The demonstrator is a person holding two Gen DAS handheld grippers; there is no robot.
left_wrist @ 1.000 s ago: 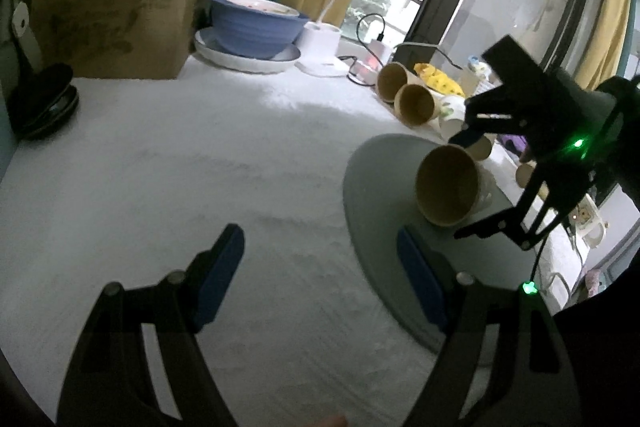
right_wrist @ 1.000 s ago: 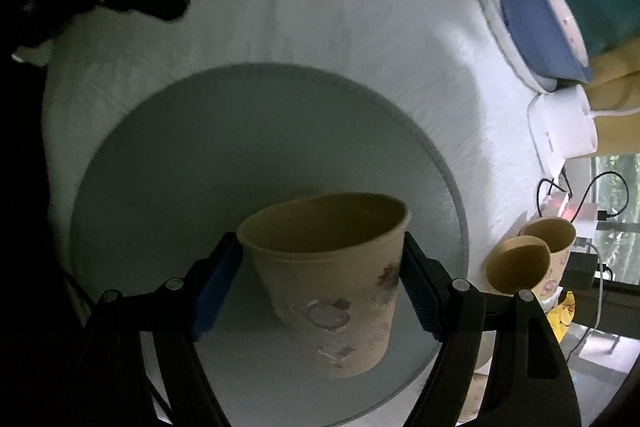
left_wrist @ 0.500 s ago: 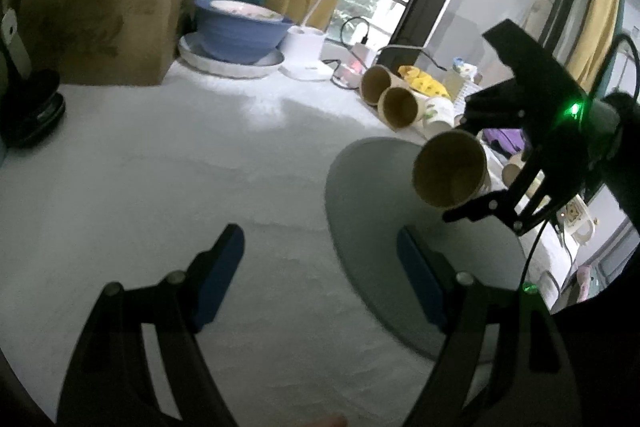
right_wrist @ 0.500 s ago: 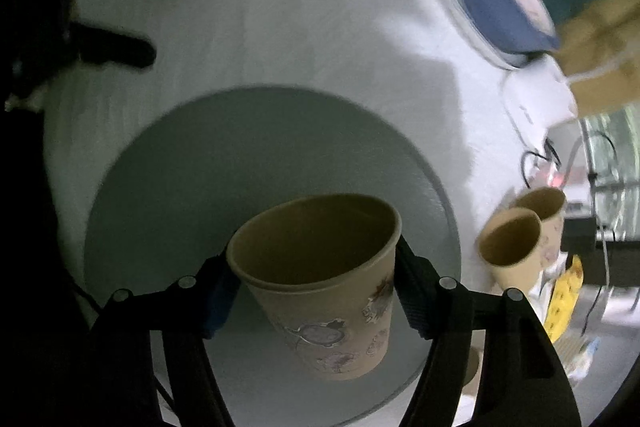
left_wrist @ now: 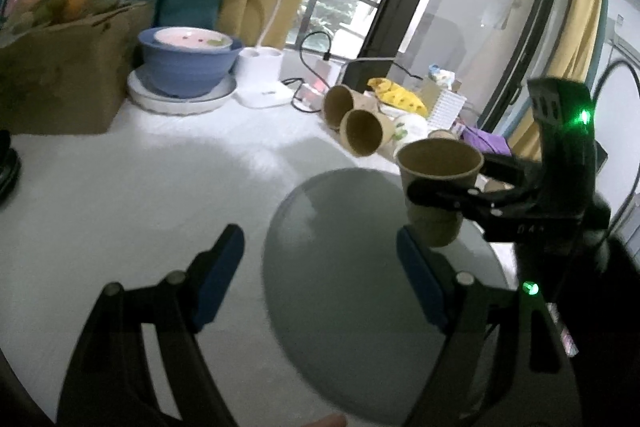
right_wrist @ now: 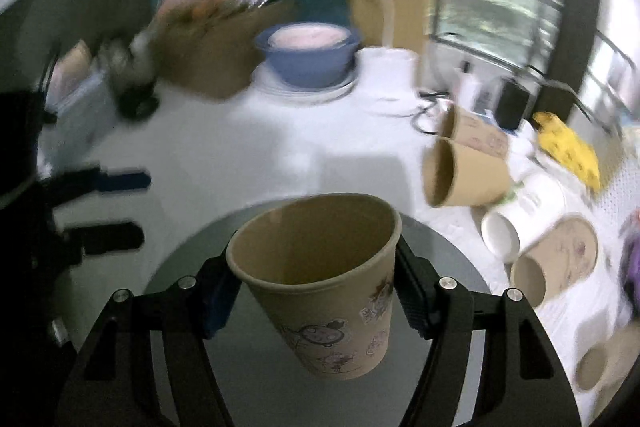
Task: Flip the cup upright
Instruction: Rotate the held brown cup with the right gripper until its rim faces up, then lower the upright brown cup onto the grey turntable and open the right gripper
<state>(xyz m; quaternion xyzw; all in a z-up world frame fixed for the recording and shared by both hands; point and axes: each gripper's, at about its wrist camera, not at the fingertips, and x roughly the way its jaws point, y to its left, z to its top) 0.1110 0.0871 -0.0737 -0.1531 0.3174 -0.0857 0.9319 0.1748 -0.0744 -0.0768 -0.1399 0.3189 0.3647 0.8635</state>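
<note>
The right gripper [right_wrist: 316,297] has its jaws clenched on the tan paper cup with cartoon stickers [right_wrist: 320,283], 1 blue-padded finger pressed to each side of the cup just below its rim. The cup is mouth-up and close to upright, with a slight tilt, and it hangs above the round grey mat [right_wrist: 448,259] on the white-covered counter [right_wrist: 240,147]; its base shows no contact with the mat. From the left wrist view the same cup [left_wrist: 438,187] sits over the far right part of the mat [left_wrist: 340,267], with the right gripper [left_wrist: 440,193] reaching in from the right, a green light glowing on its body.

The left gripper [left_wrist: 320,279] hovers low over the counter [left_wrist: 120,195] with its jaws released and nothing between them; 1 finger is over the near edge of the mat, the other over the white cover.

Behind the mat, 2 more tan paper cups [left_wrist: 352,117] lie on their sides with their mouths facing the cameras, touching each other. Further back stand a blue bowl on a white plate [left_wrist: 184,67], a white lamp base [left_wrist: 262,79] and a brown cardboard box [left_wrist: 60,71].
</note>
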